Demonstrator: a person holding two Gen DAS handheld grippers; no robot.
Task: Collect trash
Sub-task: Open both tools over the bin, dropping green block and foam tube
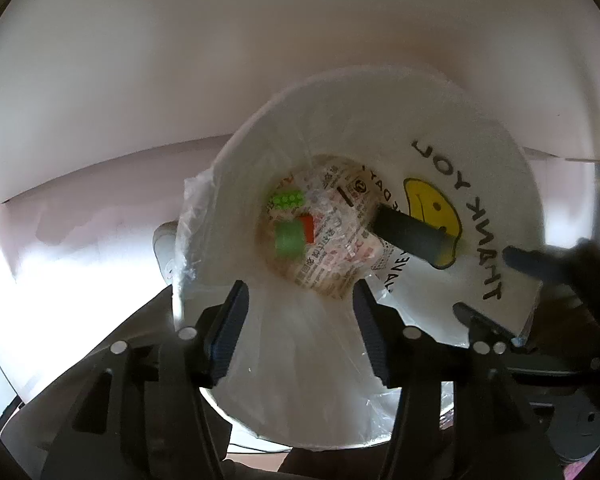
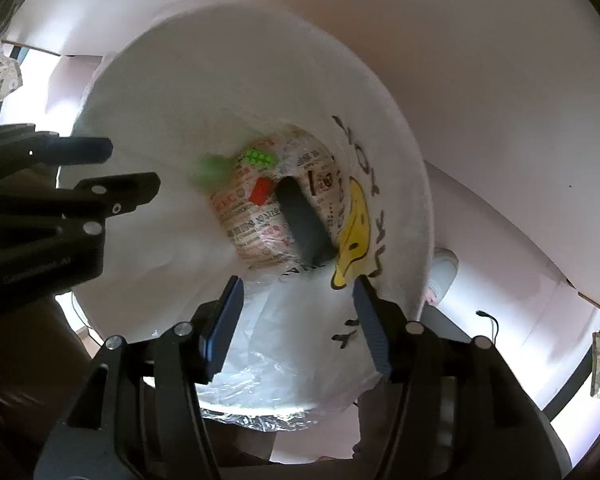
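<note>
In the left wrist view, the left tongs [image 1: 300,312] hung partly open over the mouth of one white plastic bag [image 1: 340,128], nothing pressed between the two pads; the thin plastic at the bag's near edge lay in the gap, and I could not tell whether it touched them. The bag lined a round bin, and its wall carried one yellow smiley face [image 1: 424,200] with black lettering. At the bottom lay one crumpled printed wrapper [image 1: 340,248]. On it, going left to right, sat two green blocks [image 1: 288,240], one red block [image 1: 307,227] and one dark grey oblong piece [image 1: 408,236]. The other tongs showed at the right edge of the bag.

In the right wrist view, the left tongs appeared at the left edge, jaws apart. The right tongs [image 2: 298,296] were likewise partly open and empty above the same bag, with the wrapper, blocks and grey piece deep inside, well below the pads.
</note>
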